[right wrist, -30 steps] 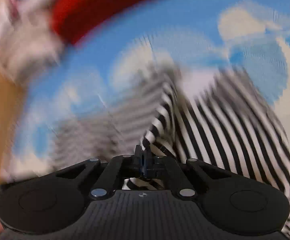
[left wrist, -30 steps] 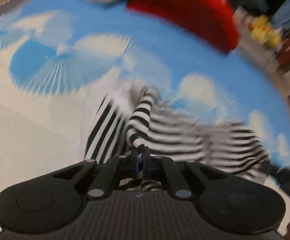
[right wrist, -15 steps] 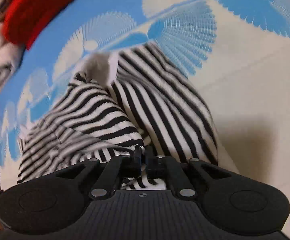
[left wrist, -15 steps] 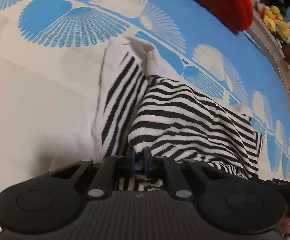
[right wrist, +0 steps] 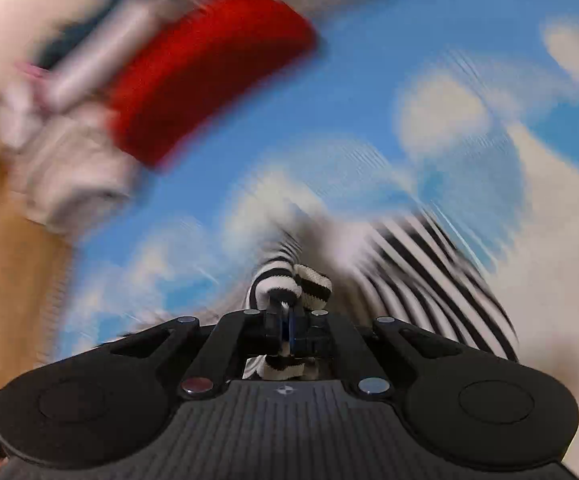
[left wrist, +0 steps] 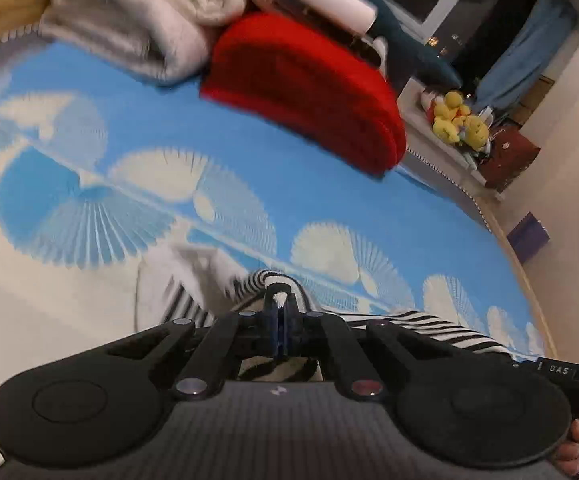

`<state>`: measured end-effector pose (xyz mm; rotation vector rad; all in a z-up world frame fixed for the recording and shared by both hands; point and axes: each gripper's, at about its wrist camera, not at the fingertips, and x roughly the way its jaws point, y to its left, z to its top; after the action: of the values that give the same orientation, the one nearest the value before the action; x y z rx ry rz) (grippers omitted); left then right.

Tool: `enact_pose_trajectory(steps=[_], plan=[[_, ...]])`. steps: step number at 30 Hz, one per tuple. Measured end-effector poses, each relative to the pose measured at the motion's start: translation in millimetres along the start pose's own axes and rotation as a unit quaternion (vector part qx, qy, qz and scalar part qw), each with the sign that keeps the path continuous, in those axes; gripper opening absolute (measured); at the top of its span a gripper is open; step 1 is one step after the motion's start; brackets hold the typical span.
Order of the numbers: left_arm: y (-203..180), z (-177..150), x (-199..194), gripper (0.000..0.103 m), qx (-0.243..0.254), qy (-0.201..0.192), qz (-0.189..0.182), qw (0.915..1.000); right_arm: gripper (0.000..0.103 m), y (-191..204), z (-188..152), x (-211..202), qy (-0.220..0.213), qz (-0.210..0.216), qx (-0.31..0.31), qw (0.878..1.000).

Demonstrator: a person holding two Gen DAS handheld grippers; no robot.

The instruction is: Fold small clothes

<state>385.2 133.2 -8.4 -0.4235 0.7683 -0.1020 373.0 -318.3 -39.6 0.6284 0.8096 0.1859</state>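
Gripping: each tool is clamped on a bunched edge of the striped garment (left wrist: 429,326), left tool (left wrist: 280,322) and right tool (right wrist: 287,320). Half a second ago both were slackened over cloth lying on the bed; now the edges are re-pinched and raised, so a fold-over is judged begun. Garment: soft knit, black-and-white stripes, partly draped on the bed. Bedcover (left wrist: 249,128): blue, white fan shapes. Cushion (left wrist: 309,88): red, plush, rounded. Blanket (left wrist: 137,12): pale, fleecy.
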Motion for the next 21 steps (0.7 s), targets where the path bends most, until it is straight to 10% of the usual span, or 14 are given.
enact_pose_trajectory(steps=[6, 11, 16, 18, 21], plan=[[43.6, -41.8, 54.9, 0.003, -0.063, 0.201, 0.098, 0.9726, 0.006, -57.0, -36.2, 48.0, 0.179, -0.147, 0.08, 0.969], [24.6, -26.3, 38.1, 0.029, -0.007, 0.129, 0.114, 0.9851, 0.03, -27.6, -23.2, 32.1, 0.114, -0.154, 0.006, 0.981], [-7.2, -24.5, 23.0, 0.034, 0.063, 0.068, 0.032, 0.9952, 0.038, -5.0, -12.5, 13.9, 0.032, -0.109, -0.051, 0.992], [-9.1, -34.0, 39.8, 0.033, 0.079, 0.107, 0.016, 0.991, 0.038, -1.5, -12.8, 23.2, 0.054, -0.078, -0.053, 0.994], [9.6, -67.3, 83.8, 0.017, 0.109, 0.225, 0.11, 0.9619, 0.038, -19.8, -29.8, 56.1, 0.159, -0.124, -0.049, 0.978]])
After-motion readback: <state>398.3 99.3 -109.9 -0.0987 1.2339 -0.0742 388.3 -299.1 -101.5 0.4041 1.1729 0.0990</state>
